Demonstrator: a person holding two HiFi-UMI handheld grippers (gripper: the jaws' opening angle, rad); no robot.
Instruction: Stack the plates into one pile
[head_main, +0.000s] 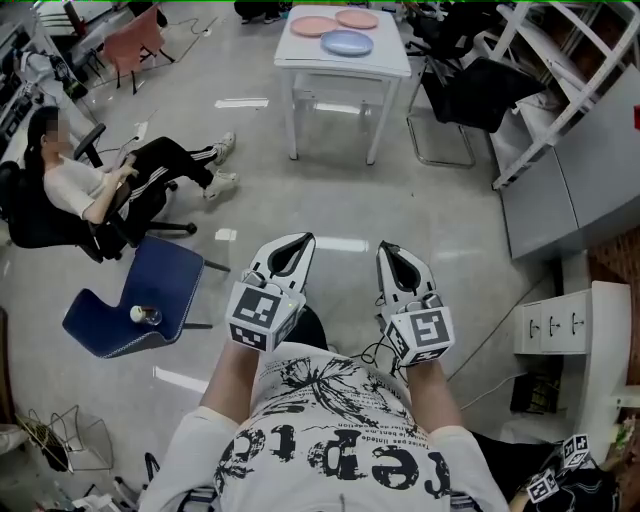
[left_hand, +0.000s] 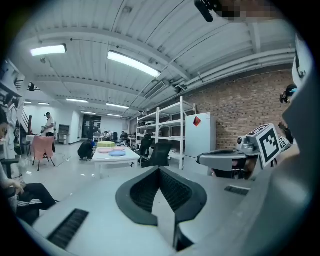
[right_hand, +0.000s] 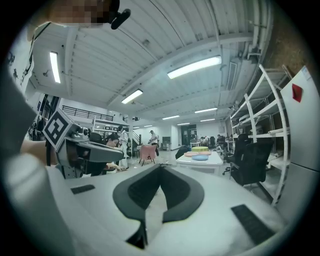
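A white table (head_main: 345, 62) stands far ahead across the floor. On it lie two pink plates (head_main: 313, 26) (head_main: 356, 18) and a blue plate (head_main: 347, 43), side by side. My left gripper (head_main: 298, 241) and right gripper (head_main: 386, 249) are held close to my chest, both shut and holding nothing, pointing toward the table. The left gripper view shows its closed jaws (left_hand: 160, 171) with the table (left_hand: 116, 157), the blue plate (left_hand: 117, 153) and a pink plate (left_hand: 105, 150) in the distance. In the right gripper view the jaws (right_hand: 161, 168) are closed too, and the blue plate (right_hand: 200, 158) lies far off.
A person sits in an office chair (head_main: 60, 215) at the left. A blue chair (head_main: 140, 300) carrying a small bottle stands on the floor at my left. Black chairs (head_main: 480, 90) stand right of the table, with white shelving (head_main: 560, 80) and a white cabinet (head_main: 560, 320) along the right.
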